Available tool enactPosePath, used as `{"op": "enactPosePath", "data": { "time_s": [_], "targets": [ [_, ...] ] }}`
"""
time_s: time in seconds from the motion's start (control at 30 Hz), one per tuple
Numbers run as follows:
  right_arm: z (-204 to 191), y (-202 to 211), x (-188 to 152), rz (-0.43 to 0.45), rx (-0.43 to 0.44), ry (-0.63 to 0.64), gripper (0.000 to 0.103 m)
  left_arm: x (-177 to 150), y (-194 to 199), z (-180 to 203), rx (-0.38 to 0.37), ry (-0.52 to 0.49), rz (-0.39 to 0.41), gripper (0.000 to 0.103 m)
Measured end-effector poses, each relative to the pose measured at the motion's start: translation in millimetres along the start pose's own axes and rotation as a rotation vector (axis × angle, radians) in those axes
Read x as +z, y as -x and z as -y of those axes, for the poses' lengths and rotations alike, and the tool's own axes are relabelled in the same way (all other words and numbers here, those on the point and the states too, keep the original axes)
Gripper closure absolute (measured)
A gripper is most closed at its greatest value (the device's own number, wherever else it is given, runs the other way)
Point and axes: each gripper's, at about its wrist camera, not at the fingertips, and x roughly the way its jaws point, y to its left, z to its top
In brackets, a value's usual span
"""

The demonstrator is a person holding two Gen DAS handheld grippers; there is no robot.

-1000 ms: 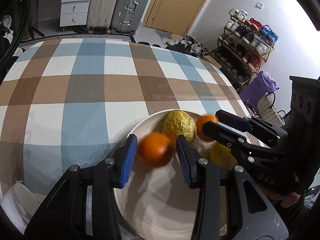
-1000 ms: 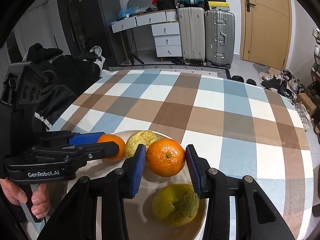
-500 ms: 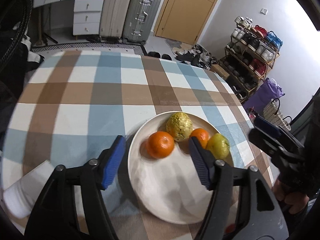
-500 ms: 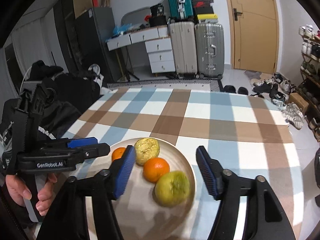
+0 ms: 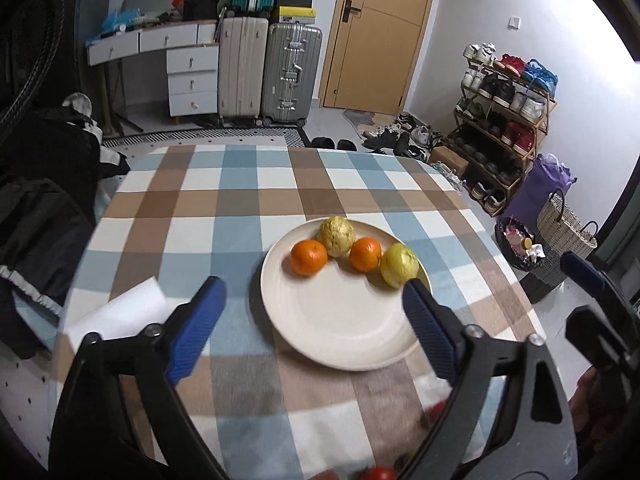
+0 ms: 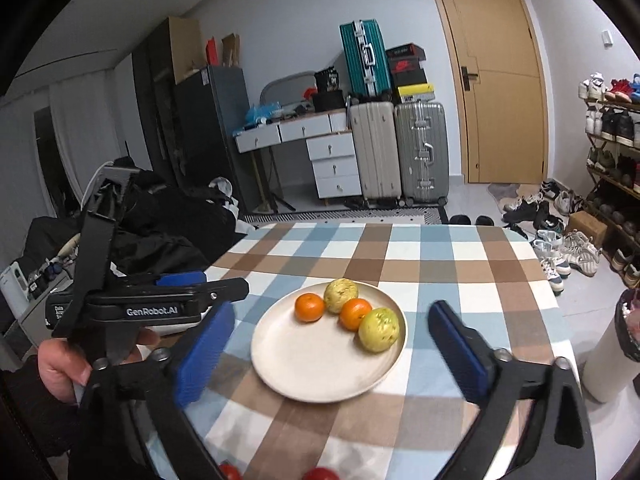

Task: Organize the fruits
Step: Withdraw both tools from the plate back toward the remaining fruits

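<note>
One plate (image 5: 340,336) near the table's (image 5: 224,208) right edge carries two oranges (image 5: 308,257) and two yellow-green fruits (image 5: 399,266) along its far rim, while the left gripper (image 5: 312,320) and right gripper (image 6: 332,344), jaws opening and empty, hover over the near edge.

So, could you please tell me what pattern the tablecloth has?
The tablecloth is checked blue, brown and white, clearest in the left wrist view.

I see two red round things (image 6: 320,473) cut off by my right view's bottom edge; I cannot tell what they are. In my left view, one red thing (image 5: 379,473) is likewise cropped, another blurs behind my finger. The right gripper (image 5: 592,300) is mostly out of frame. A white sheet (image 5: 120,312) is partly hidden.
</note>
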Motion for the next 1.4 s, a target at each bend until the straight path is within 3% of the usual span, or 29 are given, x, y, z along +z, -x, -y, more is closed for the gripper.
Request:
{"op": "enactPosePath", "data": {
  "time_s": [0.13, 0.63, 1.1, 1.4],
  "targets": [
    [-9, 29, -14, 0.029, 0.015, -0.014, 0.000, -23, 30, 3, 0.017, -0.008, 0.032, 0.001],
    [-33, 85, -58, 0.053, -0.009, -0.022, 0.000, -86, 85, 25, -0.010, -0.045, 0.013, 0.001],
    [-27, 104, -106, -0.005, -0.093, -0.073, 0.000, -141, 77, 28, -0.097, -0.040, -0.112, 0.001],
    [-23, 101, -129, -0.050, -0.103, -0.107, 0.000, -176, 58, 38, -0.108, -0.111, -0.204, 0.001]
  ]
}}
